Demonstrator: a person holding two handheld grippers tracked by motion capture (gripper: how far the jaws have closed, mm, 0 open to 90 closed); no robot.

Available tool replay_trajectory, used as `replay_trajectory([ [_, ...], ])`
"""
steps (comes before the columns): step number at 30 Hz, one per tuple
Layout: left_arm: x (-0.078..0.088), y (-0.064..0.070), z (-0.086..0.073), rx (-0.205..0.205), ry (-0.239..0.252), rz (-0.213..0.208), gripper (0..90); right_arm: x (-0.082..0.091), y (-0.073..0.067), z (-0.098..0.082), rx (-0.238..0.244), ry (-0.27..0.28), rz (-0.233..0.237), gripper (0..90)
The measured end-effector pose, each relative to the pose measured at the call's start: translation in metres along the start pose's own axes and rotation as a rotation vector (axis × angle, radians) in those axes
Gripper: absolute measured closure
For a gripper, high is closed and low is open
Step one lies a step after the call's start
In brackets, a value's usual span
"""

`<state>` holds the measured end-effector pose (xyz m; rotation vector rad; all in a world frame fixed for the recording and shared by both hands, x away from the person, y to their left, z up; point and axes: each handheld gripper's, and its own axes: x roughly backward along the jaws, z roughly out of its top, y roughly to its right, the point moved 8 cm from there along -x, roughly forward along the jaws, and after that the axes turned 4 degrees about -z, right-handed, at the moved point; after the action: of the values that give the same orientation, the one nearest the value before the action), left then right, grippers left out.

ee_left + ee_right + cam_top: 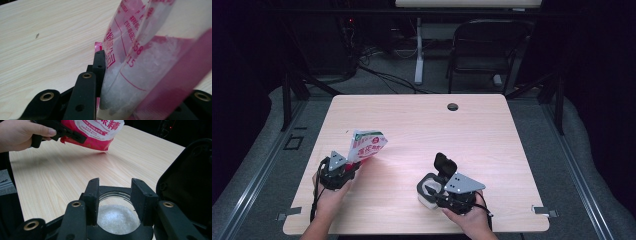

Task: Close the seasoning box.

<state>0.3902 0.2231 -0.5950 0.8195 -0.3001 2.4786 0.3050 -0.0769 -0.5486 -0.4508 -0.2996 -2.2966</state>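
A pink and white bag (368, 144) of white crystals hangs tilted above the table's left front. My left gripper (348, 165) is shut on its lower end; in the left gripper view a black finger (99, 65) presses against the clear film of the bag (150, 62). At the front right stands a small jar (428, 194) with its black flip lid (445, 164) swung open. My right gripper (116, 188) is shut on the jar (117, 216), whose mouth shows white granules. The bag (97, 131) hangs apart from the jar, up and to the left.
The wooden table (472, 130) has a round cable hole (452, 106) near its far edge. Behind it stand a black chair (484, 45) and a white desk leg (418, 55), with cables on the floor.
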Motion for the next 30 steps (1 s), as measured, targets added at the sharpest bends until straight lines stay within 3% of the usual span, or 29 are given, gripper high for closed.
replay_trajectory([
  [22,-0.001,-0.019,-0.011,-0.033,-0.064,0.13,74.5,0.0,0.001,0.0,-0.001,0.002,-0.004,58.0],
  [30,-0.001,-0.025,-0.014,-0.064,-0.088,0.192,74.5,0.0,0.001,0.0,-0.003,-0.001,-0.004,57.8],
])
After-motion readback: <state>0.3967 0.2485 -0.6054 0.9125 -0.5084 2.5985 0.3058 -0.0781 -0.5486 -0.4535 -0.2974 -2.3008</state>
